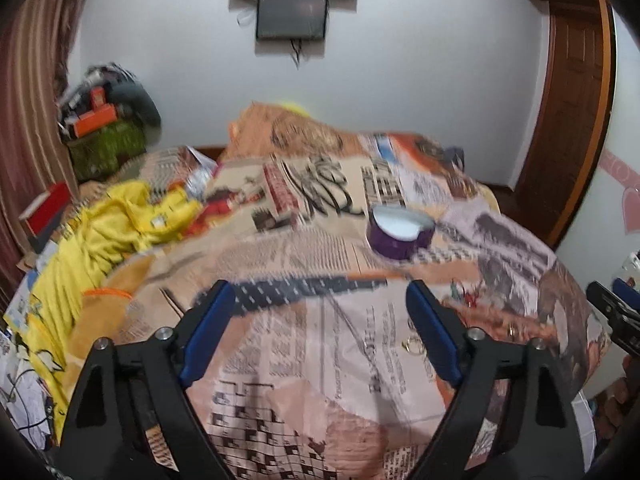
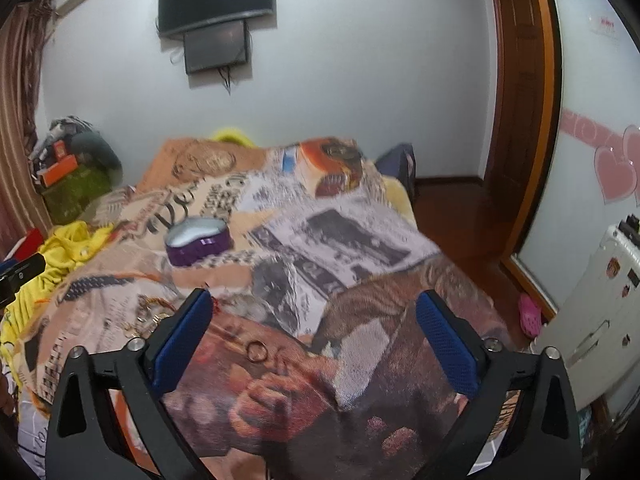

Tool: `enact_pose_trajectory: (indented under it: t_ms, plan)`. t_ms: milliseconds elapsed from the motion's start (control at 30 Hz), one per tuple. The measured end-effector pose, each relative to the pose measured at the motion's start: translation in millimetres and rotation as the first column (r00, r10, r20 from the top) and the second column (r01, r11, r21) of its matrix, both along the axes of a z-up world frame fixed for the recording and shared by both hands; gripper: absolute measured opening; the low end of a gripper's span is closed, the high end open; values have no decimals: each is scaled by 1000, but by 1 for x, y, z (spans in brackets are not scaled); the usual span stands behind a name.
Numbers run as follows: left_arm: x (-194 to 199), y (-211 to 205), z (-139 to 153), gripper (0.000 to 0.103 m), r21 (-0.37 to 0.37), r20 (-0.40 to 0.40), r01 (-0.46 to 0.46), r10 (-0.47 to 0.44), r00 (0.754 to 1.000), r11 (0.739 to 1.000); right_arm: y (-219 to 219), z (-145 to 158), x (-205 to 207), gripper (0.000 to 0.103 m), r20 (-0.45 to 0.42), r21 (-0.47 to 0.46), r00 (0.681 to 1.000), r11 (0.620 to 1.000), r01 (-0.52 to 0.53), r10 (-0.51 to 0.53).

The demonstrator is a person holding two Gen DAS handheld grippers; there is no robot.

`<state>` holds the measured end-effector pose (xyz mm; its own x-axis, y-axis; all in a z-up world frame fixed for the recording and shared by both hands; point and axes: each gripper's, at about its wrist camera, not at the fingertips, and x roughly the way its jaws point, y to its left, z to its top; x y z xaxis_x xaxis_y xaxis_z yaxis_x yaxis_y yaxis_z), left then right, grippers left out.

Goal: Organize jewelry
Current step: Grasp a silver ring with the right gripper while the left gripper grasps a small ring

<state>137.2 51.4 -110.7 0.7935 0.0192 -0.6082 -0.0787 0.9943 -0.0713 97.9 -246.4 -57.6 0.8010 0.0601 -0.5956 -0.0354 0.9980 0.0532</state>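
Note:
A purple jewelry box point(image 1: 400, 232) point(image 2: 200, 240) with a white inside stands open on the bed's printed blanket point(image 1: 312, 360) point(image 2: 360, 240). In the left wrist view a small gold ring point(image 1: 412, 346) lies just inside the right finger of my left gripper point(image 1: 320, 296), which is open and empty. A tangle of chains and red-beaded pieces point(image 1: 464, 300) point(image 2: 148, 316) lies to the right of that finger. In the right wrist view a thin ring point(image 2: 256, 350) rests on the blanket between the fingers of my right gripper point(image 2: 316, 304), open and holding nothing.
A yellow garment point(image 1: 112, 232) is heaped on the bed's left side. Boxes and bags point(image 1: 104, 120) are stacked in the far left corner beside a striped curtain. Two screens point(image 2: 216, 0) hang on the wall. A wooden door point(image 2: 516, 80) and a white fridge point(image 2: 592, 320) stand right.

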Motion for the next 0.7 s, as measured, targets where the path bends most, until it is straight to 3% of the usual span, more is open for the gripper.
enact_pose_trajectory:
  t_ms: [267, 367, 633, 700]
  plan:
    - [11, -15, -28, 69, -18, -90, 79, -80, 993, 997, -3, -34, 19, 67, -134, 75, 989, 995, -58, 68]
    - [14, -21, -38, 65, -43, -125, 120, -125, 984, 992, 3, -41, 24, 66, -153, 92, 983, 992, -84, 98]
    - [27, -34, -65, 44, -91, -222, 179, -196, 955, 980, 29, -50, 29, 66, -180, 93, 963, 978, -185, 199]
    - [30, -33, -70, 33, -114, -239, 178, -201, 950, 977, 33, -54, 32, 64, -193, 90, 958, 976, -200, 214]
